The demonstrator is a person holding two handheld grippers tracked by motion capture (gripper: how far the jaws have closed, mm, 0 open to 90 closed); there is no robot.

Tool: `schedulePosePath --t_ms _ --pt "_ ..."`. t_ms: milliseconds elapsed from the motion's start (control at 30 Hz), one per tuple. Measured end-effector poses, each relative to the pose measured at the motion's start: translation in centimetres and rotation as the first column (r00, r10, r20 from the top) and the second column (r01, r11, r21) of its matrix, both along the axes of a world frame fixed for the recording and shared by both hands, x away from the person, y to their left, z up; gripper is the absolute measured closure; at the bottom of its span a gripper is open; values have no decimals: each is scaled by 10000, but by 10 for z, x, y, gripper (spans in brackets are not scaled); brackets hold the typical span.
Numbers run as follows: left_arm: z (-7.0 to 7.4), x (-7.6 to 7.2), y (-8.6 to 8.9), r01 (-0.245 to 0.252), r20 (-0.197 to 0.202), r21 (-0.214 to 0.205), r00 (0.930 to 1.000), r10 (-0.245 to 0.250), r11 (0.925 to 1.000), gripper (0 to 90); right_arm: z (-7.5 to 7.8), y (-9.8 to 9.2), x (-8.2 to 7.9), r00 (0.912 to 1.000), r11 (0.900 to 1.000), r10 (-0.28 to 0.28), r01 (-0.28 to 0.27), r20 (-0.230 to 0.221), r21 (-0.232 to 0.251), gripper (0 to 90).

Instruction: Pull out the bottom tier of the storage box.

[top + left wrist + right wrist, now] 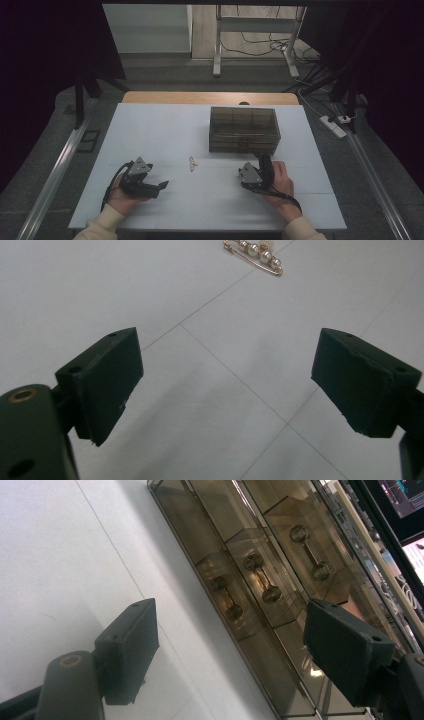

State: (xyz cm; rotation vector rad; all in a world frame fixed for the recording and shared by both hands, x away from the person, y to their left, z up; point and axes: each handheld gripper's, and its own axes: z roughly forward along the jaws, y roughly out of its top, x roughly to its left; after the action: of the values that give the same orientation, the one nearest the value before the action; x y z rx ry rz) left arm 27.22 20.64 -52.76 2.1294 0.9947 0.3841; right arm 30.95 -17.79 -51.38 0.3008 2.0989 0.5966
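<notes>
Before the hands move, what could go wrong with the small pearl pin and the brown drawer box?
1. The pearl pin is small and lies flat on the table, so the left tool, open, may push it away instead of gripping it.
2. The drawer handles on the brown drawer box are thin; the right tool, open, may slip off or drag the box.

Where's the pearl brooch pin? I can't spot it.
In the high view, the pearl brooch pin lies mid-table, between both grippers, left of the drawer box.
</notes>
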Motion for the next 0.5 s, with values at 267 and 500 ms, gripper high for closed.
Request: schedulePosePath --t_ms 267,500 --pt "0 0 0 23 -1 -14 10000 -23 10000 124 -3 3 3 10000 9998 40 -39 38 -205 235" --pt "0 0 0 24 1 -21 10000 -24 10000 124 -3 4 6 9999 9996 40 -37 106 -295 238"
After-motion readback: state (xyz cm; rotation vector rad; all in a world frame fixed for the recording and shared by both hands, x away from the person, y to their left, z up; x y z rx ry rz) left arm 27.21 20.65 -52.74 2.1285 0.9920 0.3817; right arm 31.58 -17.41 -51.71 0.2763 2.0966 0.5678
